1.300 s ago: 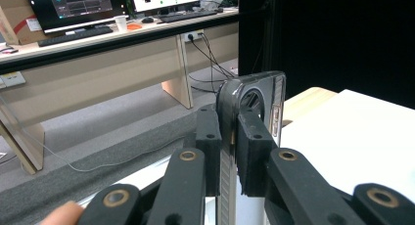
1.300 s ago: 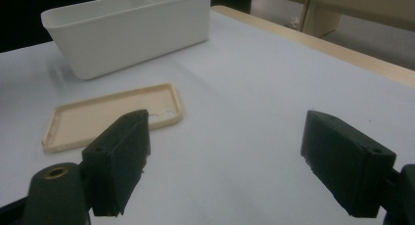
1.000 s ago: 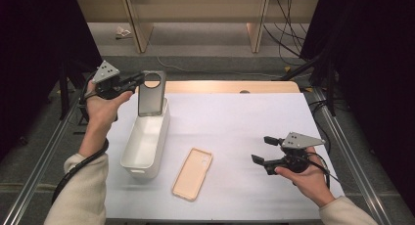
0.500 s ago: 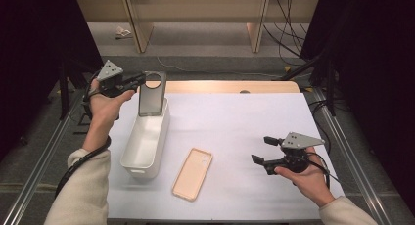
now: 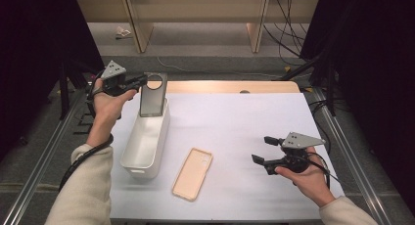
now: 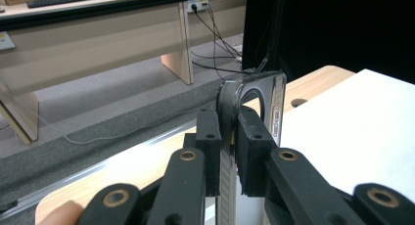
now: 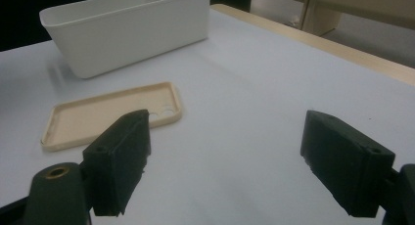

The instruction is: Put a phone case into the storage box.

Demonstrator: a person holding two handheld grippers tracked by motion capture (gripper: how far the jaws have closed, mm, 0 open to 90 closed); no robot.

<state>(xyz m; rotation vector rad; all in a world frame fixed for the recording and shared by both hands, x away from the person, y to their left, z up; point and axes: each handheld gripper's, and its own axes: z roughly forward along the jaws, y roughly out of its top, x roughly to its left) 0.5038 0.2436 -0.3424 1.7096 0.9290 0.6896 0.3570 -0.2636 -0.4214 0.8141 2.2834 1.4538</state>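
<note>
While the left gripper [image 5: 141, 81] pinches the dark phone case [image 5: 153, 94] upright over the white bin's [image 5: 128, 161] far end, lower it straight before letting go; the tan case [image 5: 192, 173] lies beside on the bench [image 5: 235, 122]; the right gripper [image 5: 263, 149] waits, jaws wide, empty.

Black tongs [image 5: 266, 154], cream sleeves [image 5: 85, 195]

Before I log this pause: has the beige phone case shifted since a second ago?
No. The beige phone case lies at the same spot and angle on the white table, right of the white bin.
</note>
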